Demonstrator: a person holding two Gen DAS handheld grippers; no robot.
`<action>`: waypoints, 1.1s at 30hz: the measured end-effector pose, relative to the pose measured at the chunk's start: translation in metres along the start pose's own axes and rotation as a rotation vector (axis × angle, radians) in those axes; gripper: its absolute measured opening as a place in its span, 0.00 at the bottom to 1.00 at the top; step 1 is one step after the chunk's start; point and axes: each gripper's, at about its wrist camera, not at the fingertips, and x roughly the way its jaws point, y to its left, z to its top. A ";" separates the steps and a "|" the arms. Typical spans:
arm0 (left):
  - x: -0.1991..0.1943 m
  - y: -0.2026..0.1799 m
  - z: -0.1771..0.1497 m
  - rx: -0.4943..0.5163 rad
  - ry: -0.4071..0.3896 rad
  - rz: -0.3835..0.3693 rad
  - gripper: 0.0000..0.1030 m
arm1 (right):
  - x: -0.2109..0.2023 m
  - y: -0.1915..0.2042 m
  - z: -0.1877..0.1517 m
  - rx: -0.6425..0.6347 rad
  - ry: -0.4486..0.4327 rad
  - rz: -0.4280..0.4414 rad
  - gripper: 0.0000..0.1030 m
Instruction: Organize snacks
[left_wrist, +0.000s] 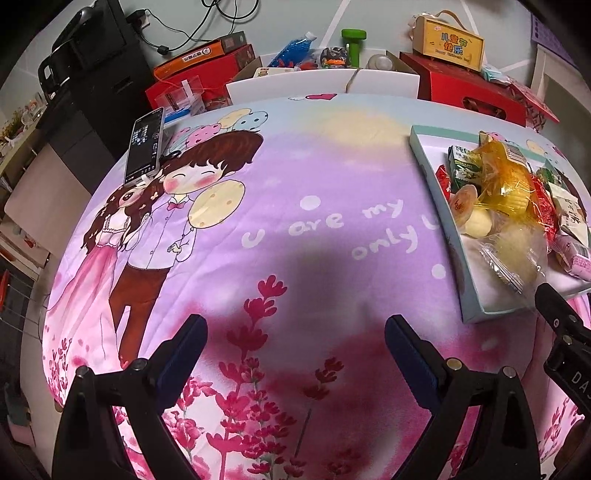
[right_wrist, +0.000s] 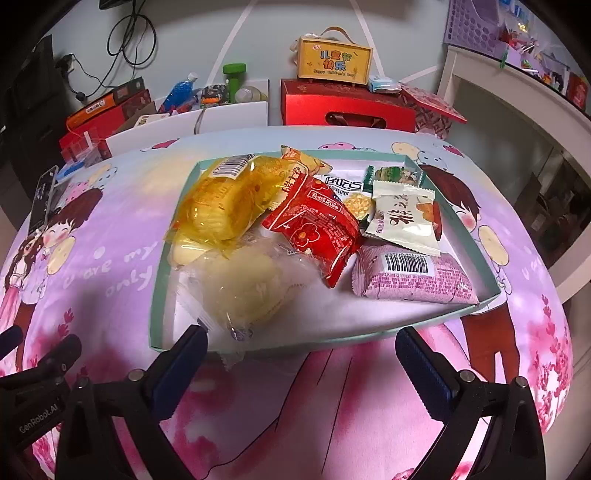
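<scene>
A shallow teal-rimmed box (right_wrist: 369, 336) (left_wrist: 436, 206) lies on the pink cartoon cloth and holds several wrapped snacks. Among them are a yellow cellophane pack (right_wrist: 225, 199) (left_wrist: 506, 181), a red packet (right_wrist: 314, 225), a clear-wrapped pale bun (right_wrist: 240, 291) (left_wrist: 513, 251), a lilac packet with a barcode (right_wrist: 410, 277) and a cream packet (right_wrist: 402, 218). My right gripper (right_wrist: 301, 354) stands open just in front of the box's near rim, nothing between its fingers. My left gripper (left_wrist: 295, 332) is open over bare cloth, left of the box. The right gripper's finger (left_wrist: 557, 306) shows at the box's near corner.
A phone (left_wrist: 146, 146) stands propped at the table's far left. Behind the table are white boards (left_wrist: 321, 83), red gift boxes (right_wrist: 347, 107), a yellow box with a handle (right_wrist: 334, 61), a green dumbbell (left_wrist: 352, 40) and a blue bottle (right_wrist: 181, 90). A white shelf (right_wrist: 517, 85) stands at right.
</scene>
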 end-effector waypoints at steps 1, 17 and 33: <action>0.000 0.000 0.000 0.000 -0.001 -0.001 0.94 | 0.000 0.000 0.000 0.001 0.001 0.001 1.00; 0.000 0.001 0.000 -0.009 0.002 0.000 0.94 | 0.003 -0.002 -0.002 0.007 0.012 0.007 1.00; 0.000 0.001 0.000 -0.012 0.005 0.002 0.94 | 0.005 0.000 -0.002 -0.001 0.025 0.027 1.00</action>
